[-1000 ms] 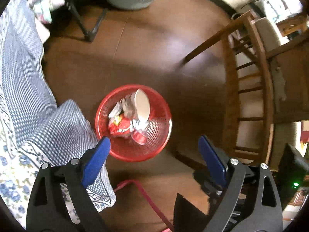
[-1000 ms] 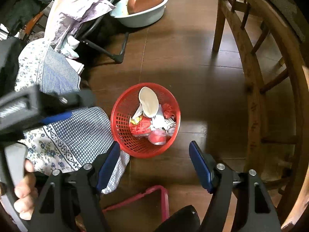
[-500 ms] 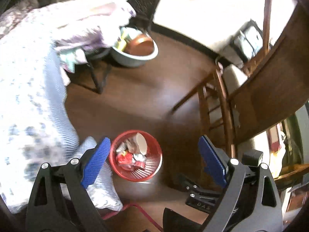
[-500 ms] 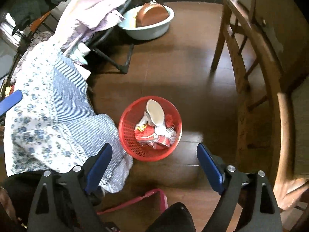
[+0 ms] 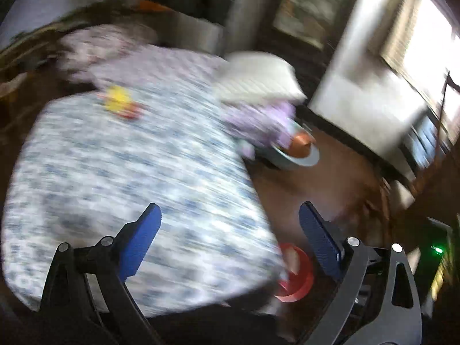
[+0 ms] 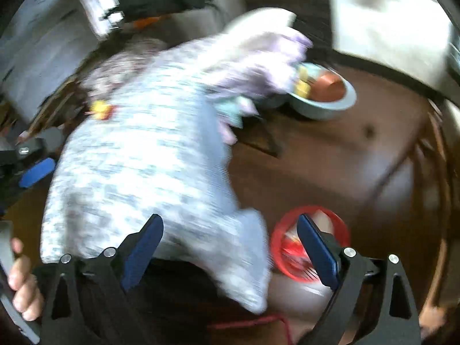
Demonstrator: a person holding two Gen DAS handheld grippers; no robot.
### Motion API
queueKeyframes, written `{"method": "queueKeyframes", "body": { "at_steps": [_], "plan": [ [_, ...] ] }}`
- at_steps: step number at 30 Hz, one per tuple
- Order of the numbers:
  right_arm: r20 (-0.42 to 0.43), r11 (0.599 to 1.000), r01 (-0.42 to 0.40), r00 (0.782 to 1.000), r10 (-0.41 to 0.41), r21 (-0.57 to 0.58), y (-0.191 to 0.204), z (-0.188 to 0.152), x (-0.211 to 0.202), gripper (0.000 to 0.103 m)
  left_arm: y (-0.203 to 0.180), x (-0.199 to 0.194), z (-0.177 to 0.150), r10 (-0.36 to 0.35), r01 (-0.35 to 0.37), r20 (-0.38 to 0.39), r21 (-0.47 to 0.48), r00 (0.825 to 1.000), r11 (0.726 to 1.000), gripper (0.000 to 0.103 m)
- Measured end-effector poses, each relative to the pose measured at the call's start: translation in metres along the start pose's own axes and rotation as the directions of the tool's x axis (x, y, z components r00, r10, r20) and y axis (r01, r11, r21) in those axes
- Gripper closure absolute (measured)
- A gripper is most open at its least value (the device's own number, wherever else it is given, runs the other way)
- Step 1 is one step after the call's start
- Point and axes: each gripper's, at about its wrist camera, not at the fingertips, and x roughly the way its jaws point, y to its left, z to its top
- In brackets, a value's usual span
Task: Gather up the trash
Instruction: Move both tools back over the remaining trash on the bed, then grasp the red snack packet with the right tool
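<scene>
Both views are blurred by motion. A red mesh basket with trash in it stands on the brown floor, low in the left wrist view and behind the right finger in the right wrist view. A yellow and red piece of trash lies on the blue-and-white cloth of the bed, also seen far left in the right wrist view. My left gripper hangs above the cloth, jaws opening, nothing between them. My right gripper is likewise opening and empty. The left gripper's blue pad shows at the left edge.
A pale blue basin holding a brown bowl sits on the floor beyond the bed. Lilac and white clothes are piled at the bed's far corner. A wooden chair stands at the right. A hand grips a handle at lower left.
Both grippers have risen and tilted up from over the red basket; the bed now fills both views and the basket has dropped low. The right jaws have spread wider.
</scene>
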Motion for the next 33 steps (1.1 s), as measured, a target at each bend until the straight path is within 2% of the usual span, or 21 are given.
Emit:
{"method": "queueKeyframes", "body": {
  "at_steps": [3,8,14,19,25,28,30,32,33],
  "plan": [
    [0.019,0.994,-0.062,0.998,0.064,-0.088,0.059,0.024,0.015,0.011,0.045,-0.009,0.018,0.089,-0.085,0.05,-0.067,0.995,0.994,0.01],
    [0.011,0.977,-0.12,0.992,0.124,-0.174,0.138,0.055,0.049,0.01,0.112,-0.018,0.048,0.214,-0.197,0.104,-0.155,0.971,0.968,0.01],
    [0.02,0.969,-0.156,0.986,0.163,-0.192,0.192,0.074,0.081,0.01,0.157,0.0,0.075,0.307,-0.284,0.111,-0.181,0.945,0.941,0.01],
    [-0.016,0.965,-0.128,0.992,0.128,-0.23,0.211,0.092,0.115,0.01,0.185,0.03,0.097,0.308,-0.286,0.074,-0.223,0.948,0.932,0.01],
    [-0.077,0.971,-0.105,0.993,0.091,-0.213,0.221,0.145,0.183,0.01,0.218,0.064,0.113,0.337,-0.315,0.048,-0.257,0.94,0.914,0.01],
    [-0.106,0.979,-0.103,0.991,0.085,-0.178,0.225,0.167,0.216,0.01,0.236,0.073,0.11,0.389,-0.368,0.026,-0.269,0.921,0.89,0.01],
    [-0.12,0.981,-0.085,0.991,0.065,-0.176,0.232,0.178,0.239,0.01,0.246,0.077,0.107,0.44,-0.421,0.012,-0.27,0.898,0.866,0.01],
    [-0.125,0.98,-0.083,0.99,0.061,-0.181,0.238,0.181,0.253,0.01,0.25,0.078,0.105,0.453,-0.435,0.004,-0.268,0.892,0.859,0.01],
    [-0.121,0.98,-0.08,0.991,0.058,-0.184,0.241,0.182,0.258,0.015,0.252,0.079,0.104,0.456,-0.44,-0.001,-0.266,0.89,0.858,0.01]
  ]
}}
